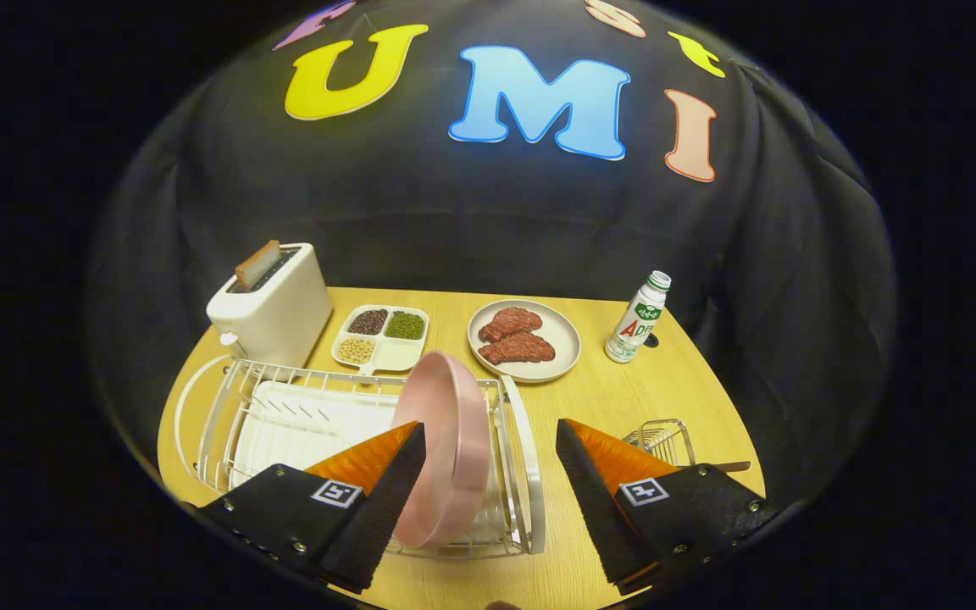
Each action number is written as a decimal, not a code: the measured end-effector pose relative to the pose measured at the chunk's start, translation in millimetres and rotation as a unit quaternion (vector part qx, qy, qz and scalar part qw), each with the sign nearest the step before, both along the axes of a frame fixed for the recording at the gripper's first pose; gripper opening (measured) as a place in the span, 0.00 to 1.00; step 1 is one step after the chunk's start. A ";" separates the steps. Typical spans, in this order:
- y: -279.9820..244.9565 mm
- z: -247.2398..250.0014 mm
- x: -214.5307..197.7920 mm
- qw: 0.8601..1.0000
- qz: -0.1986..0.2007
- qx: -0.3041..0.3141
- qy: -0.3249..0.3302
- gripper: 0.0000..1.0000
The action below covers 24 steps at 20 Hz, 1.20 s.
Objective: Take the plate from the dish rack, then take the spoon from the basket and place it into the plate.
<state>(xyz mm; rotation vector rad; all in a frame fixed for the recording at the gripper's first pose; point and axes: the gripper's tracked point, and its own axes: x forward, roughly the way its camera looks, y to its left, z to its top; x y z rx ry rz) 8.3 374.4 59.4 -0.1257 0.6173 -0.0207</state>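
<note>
A pink plate [446, 449] stands on edge in the right end of a white wire dish rack [302, 415]. My gripper [492, 440] hangs open just above the rack; the plate's rim lies between the fingers, close against the left finger [386, 500] and well apart from the right finger [594, 500]. A small wire basket [662, 438] sits on the table beyond the right finger, and a spoon handle [729, 467] pokes out of it to the right. The rest of the spoon is hidden behind the finger.
At the back of the wooden table [590, 398] stand a white toaster [272, 309] with bread in it, a divided dish of beans [382, 335], a plate of meat [524, 341] and a small bottle [639, 318].
</note>
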 end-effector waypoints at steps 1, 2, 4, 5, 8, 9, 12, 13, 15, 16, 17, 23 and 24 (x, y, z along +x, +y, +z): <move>-2.8 -3.8 4.8 1.000 -0.011 -0.012 0.004 0.95; -6.3 -8.0 7.0 1.000 -0.021 -0.020 0.007 0.92; -7.3 -12.1 9.9 0.999 -0.039 -0.027 0.013 0.79; -7.9 -14.9 11.6 0.998 -0.048 -0.030 0.014 0.73; 0.0 -21.4 12.0 0.998 -0.036 -0.044 0.018 0.42; 1.6 -21.6 16.1 0.998 -0.037 -0.045 0.018 0.30; 14.6 -17.7 13.7 0.997 -0.030 -0.063 0.021 0.20; 18.4 -10.4 10.3 0.996 -0.032 -0.079 0.025 0.20; 33.9 -8.5 11.1 0.990 -0.035 -0.131 0.025 0.15; 41.4 -4.6 12.0 0.986 -0.032 -0.160 0.020 0.15; 48.4 -1.2 12.7 0.983 -0.032 -0.182 0.015 0.15; 57.4 13.0 6.1 0.975 -0.049 -0.216 0.013 0.12; 56.0 19.2 8.0 0.974 -0.056 -0.220 0.008 0.12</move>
